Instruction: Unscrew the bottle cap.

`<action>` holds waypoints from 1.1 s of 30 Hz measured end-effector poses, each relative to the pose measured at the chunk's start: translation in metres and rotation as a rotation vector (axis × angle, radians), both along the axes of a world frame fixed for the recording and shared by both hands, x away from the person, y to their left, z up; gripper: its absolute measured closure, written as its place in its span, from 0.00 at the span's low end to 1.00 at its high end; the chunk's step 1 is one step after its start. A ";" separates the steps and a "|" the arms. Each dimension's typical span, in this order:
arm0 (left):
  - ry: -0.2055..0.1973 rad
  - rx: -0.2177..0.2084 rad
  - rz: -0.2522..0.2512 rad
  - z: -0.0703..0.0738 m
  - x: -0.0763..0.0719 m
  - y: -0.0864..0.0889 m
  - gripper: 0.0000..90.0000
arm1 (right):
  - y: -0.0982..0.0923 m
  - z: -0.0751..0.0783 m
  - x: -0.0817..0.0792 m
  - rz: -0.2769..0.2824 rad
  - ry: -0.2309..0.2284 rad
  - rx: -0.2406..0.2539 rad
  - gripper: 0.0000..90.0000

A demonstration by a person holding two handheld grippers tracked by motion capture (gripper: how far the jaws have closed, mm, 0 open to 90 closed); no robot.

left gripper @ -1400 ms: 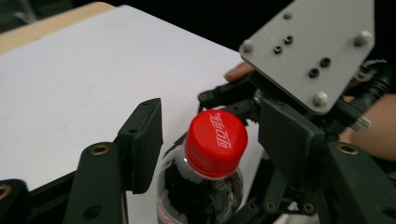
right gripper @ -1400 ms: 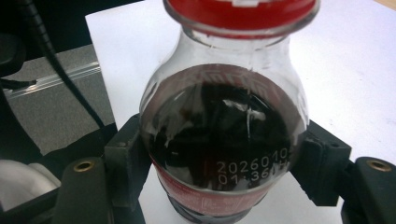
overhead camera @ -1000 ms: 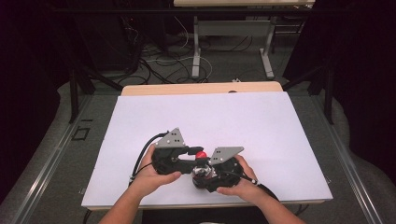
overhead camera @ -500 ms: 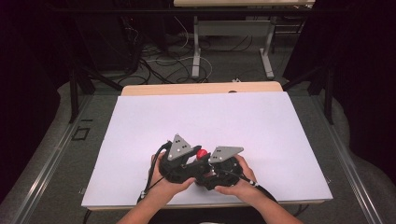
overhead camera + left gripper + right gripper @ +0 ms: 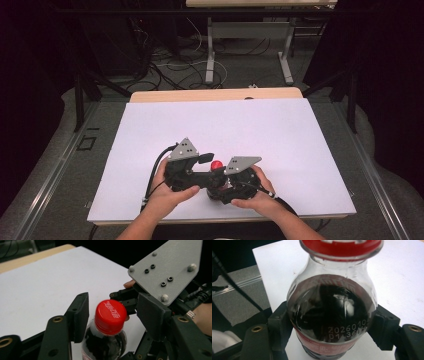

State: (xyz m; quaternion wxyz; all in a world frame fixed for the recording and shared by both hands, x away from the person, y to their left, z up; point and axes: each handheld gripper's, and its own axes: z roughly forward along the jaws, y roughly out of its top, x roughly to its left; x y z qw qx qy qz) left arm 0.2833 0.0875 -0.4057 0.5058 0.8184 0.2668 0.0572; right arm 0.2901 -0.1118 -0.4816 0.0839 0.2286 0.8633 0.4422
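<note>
A small cola bottle [image 5: 332, 312] with dark liquid and a red cap [image 5: 110, 313] stands near the table's front edge. My right gripper [image 5: 332, 326] is shut on the bottle's body, a pad [image 5: 279, 325] pressed against each side. My left gripper [image 5: 113, 308] reaches in from the left at cap height. Its jaws have just been opening and now stand either side of the cap with a narrow gap on each side. In the high view the cap [image 5: 216, 165] sits between the left gripper [image 5: 206, 161] and the right gripper [image 5: 221, 181].
A white sheet [image 5: 250, 125] covers the table, bare beyond the hands. A strip of wood [image 5: 215, 94] runs along the far edge. Table legs and loose cables [image 5: 200, 60] lie on the floor behind. Each gripper carries a grey plate [image 5: 184, 149].
The left gripper's jaws have opened off the red cap, and the left hand has shifted slightly back to the left. The right gripper and the bottle have not moved.
</note>
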 end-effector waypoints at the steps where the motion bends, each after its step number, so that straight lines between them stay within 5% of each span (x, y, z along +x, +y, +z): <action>1: 0.013 0.002 -0.022 0.000 0.002 0.001 0.46 | 0.000 0.000 0.000 0.016 -0.004 0.004 0.33; 6: -0.043 0.059 -0.132 0.000 0.005 0.004 0.48 | 0.002 0.000 -0.002 0.042 -0.007 0.002 0.33; 10: -0.062 0.082 -0.148 -0.002 0.008 0.004 0.53 | 0.004 0.001 -0.005 0.069 -0.011 0.010 0.33; 22: -0.045 0.021 -0.193 -0.009 0.012 0.003 0.64 | 0.005 0.000 -0.006 0.077 -0.019 0.009 0.33; 28: -0.079 0.032 -0.140 -0.010 0.006 -0.003 0.68 | 0.004 0.000 -0.005 0.065 -0.014 0.010 0.33; 33: -0.064 0.043 0.000 -0.009 -0.002 -0.011 0.68 | 0.004 -0.001 -0.004 0.044 -0.013 0.010 0.33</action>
